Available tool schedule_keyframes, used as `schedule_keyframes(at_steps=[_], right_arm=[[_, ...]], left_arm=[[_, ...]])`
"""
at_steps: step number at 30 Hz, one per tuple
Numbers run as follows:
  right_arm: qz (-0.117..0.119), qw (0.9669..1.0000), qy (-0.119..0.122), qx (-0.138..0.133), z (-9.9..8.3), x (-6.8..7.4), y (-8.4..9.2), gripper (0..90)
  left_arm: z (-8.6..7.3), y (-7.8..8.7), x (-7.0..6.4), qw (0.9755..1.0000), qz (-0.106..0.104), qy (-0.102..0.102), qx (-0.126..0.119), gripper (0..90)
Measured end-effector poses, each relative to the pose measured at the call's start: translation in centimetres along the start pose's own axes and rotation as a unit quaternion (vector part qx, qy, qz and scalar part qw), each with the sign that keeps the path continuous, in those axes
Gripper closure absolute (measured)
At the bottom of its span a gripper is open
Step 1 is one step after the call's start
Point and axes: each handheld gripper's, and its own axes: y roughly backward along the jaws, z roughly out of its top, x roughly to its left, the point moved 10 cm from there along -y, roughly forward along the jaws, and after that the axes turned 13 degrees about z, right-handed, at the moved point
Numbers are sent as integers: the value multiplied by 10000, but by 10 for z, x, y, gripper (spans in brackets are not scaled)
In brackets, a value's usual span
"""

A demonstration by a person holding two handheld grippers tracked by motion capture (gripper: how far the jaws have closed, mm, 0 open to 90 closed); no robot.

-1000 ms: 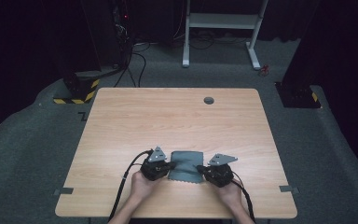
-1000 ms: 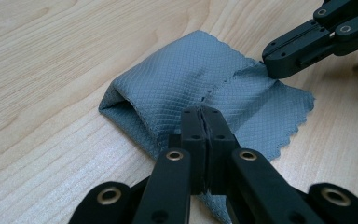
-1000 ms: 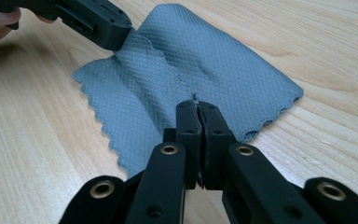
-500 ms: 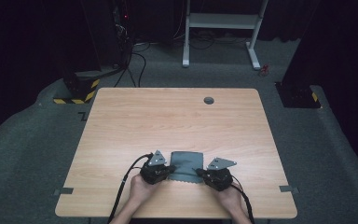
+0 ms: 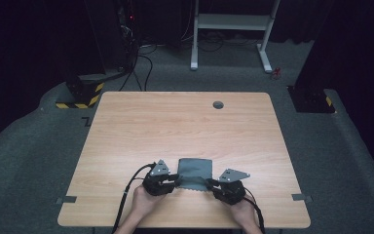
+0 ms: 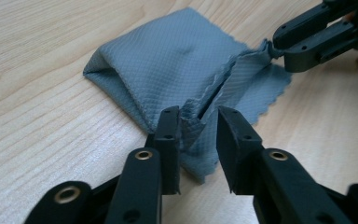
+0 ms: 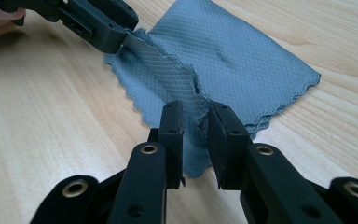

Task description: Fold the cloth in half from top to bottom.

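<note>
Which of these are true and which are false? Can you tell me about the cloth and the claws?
1. The cloth is grey-blue. True.
2. The cloth is spread out flat in one layer. False: it is folded, with layers stacked.
3. The left claw has its jaws apart around a cloth corner. True; they have just been opening.
4. The right claw is far from the cloth. False: cloth sits between its jaws.
5. The wooden table has a round hole near its far edge. True.
</note>
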Motion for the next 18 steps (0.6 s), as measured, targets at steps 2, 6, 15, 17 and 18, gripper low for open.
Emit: schedule_keyframes(at_steps=[2,6,15,17,18], right_arm=[[76,9999,-40,-55,1,2,3,776],[65,9999,80,-126,7,7,13,838],[-216,9996,-126,-113,28,-15,2,870],[-278,9994,-205,-30,28,-22,-3,870],[-280,9992,-268,3,27,-25,-7,870]], left_arm=[[4,6,-1,9999,-40,53,-85,677],[15,12,-1,9996,57,-19,-273,677],[35,-16,11,9990,426,-89,-49,693],[35,-22,12,9990,434,-99,54,693],[34,-26,12,9990,425,-99,115,693]])
